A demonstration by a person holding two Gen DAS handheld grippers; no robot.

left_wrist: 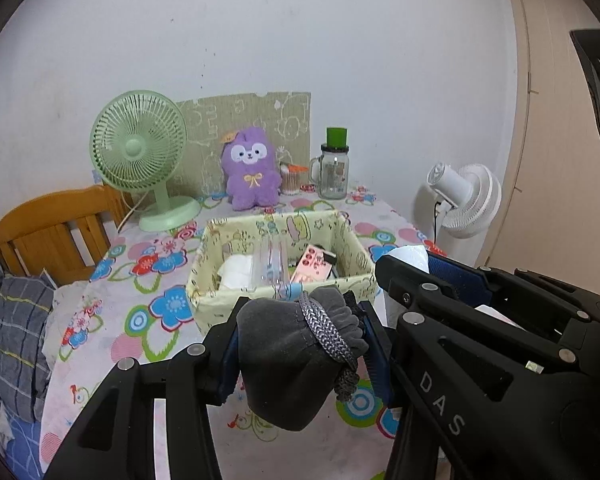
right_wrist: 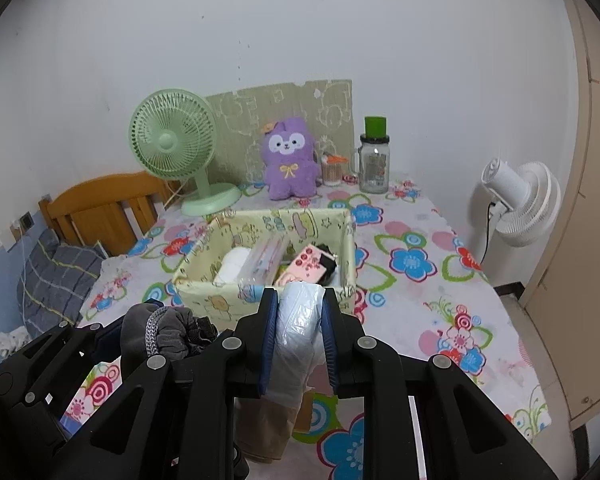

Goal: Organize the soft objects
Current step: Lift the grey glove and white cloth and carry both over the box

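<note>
A grey drawstring pouch (left_wrist: 296, 356) is clamped between the fingers of the left gripper (left_wrist: 300, 344), above the flowered tablecloth (left_wrist: 148, 320) and just in front of the fabric basket (left_wrist: 284, 296). A braided cord (left_wrist: 324, 332) is wound round the pouch neck. A roll of pale plastic bags (right_wrist: 298, 328) is clamped between the fingers of the right gripper (right_wrist: 298, 336), at the near wall of the same basket. The two grippers are held side by side. Inside the basket, a white cloth (right_wrist: 232, 266), a clear packet (right_wrist: 264, 262) and a pink item (right_wrist: 306, 266) are seen. Behind the basket, a green fan (right_wrist: 172, 144), a purple plush toy (right_wrist: 288, 160) and a glass jar (right_wrist: 374, 164) stand against the wall.
</note>
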